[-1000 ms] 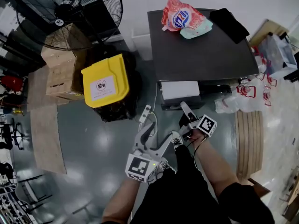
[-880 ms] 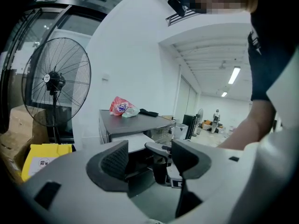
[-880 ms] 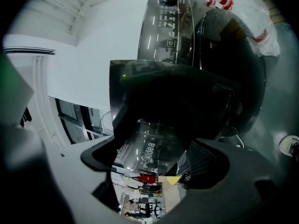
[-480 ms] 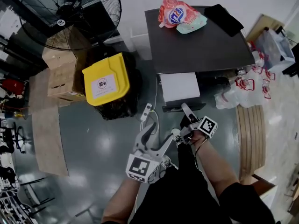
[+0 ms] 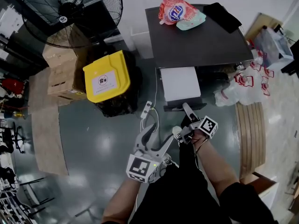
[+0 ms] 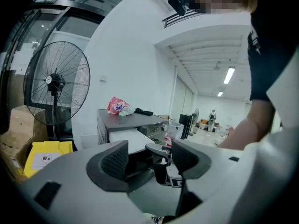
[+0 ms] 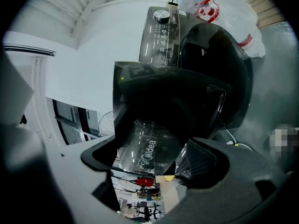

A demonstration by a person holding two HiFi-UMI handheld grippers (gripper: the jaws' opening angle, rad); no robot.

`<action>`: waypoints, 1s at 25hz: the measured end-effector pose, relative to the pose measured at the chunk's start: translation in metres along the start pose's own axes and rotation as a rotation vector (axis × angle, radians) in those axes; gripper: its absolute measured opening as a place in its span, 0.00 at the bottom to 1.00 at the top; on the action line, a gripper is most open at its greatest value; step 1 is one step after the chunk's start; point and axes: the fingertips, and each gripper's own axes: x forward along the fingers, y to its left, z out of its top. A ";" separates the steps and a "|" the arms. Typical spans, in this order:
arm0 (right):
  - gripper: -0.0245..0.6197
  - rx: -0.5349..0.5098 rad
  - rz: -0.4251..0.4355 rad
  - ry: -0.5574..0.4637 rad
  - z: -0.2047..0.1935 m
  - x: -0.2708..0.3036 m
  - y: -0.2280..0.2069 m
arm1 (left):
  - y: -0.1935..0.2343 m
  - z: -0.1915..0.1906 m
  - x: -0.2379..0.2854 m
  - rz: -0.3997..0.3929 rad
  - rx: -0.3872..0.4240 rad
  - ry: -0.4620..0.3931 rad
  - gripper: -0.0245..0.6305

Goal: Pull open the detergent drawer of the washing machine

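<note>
Right gripper [image 5: 186, 108] [image 7: 154, 158]: jaws clamped on the dark front panel of the detergent drawer [image 5: 179, 83] [image 7: 159, 101].
Left gripper [image 5: 161, 133] [image 6: 147, 160]: jaws wide apart, holding nothing, low and apart from the washing machine [image 5: 201, 41].
Drawer: white tray pulled well out of the machine's front.
Head view alone: both grippers together.
Right gripper view alone: 1 control knob [image 7: 162, 16] and the round door [image 7: 219, 69].

On my left gripper [image 6: 150, 158] the 2 pads [image 6: 114, 161] are matt black and ribbed, the detergent drawer [image 5: 180, 83] looks like smooth white plastic, the washing machine [image 5: 201, 41] top is matt dark grey, and the floor [image 5: 93, 143] is glossy.
</note>
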 end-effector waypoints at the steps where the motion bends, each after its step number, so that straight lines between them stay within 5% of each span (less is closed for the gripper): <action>1: 0.76 -0.007 -0.011 0.001 -0.001 -0.001 0.000 | -0.001 0.000 -0.002 -0.001 -0.001 -0.001 0.44; 5: 0.75 -0.075 -0.046 0.044 -0.014 -0.014 0.006 | -0.002 0.000 -0.011 -0.012 -0.001 -0.013 0.44; 10: 0.61 -0.178 -0.022 0.053 -0.018 -0.036 0.039 | -0.008 0.010 -0.025 -0.024 -0.010 -0.044 0.44; 13: 0.43 -0.405 0.093 0.062 -0.016 -0.046 0.087 | -0.013 0.015 -0.036 -0.025 -0.034 -0.051 0.44; 18: 0.04 -0.851 0.042 0.066 -0.014 -0.077 0.142 | -0.019 0.025 -0.044 -0.028 -0.045 -0.098 0.44; 22: 0.04 -1.217 0.076 0.082 -0.017 -0.097 0.195 | -0.025 0.032 -0.041 -0.021 -0.035 -0.126 0.43; 25: 0.04 -1.373 0.114 0.073 -0.017 -0.116 0.227 | -0.037 0.043 -0.040 0.004 -0.023 -0.142 0.37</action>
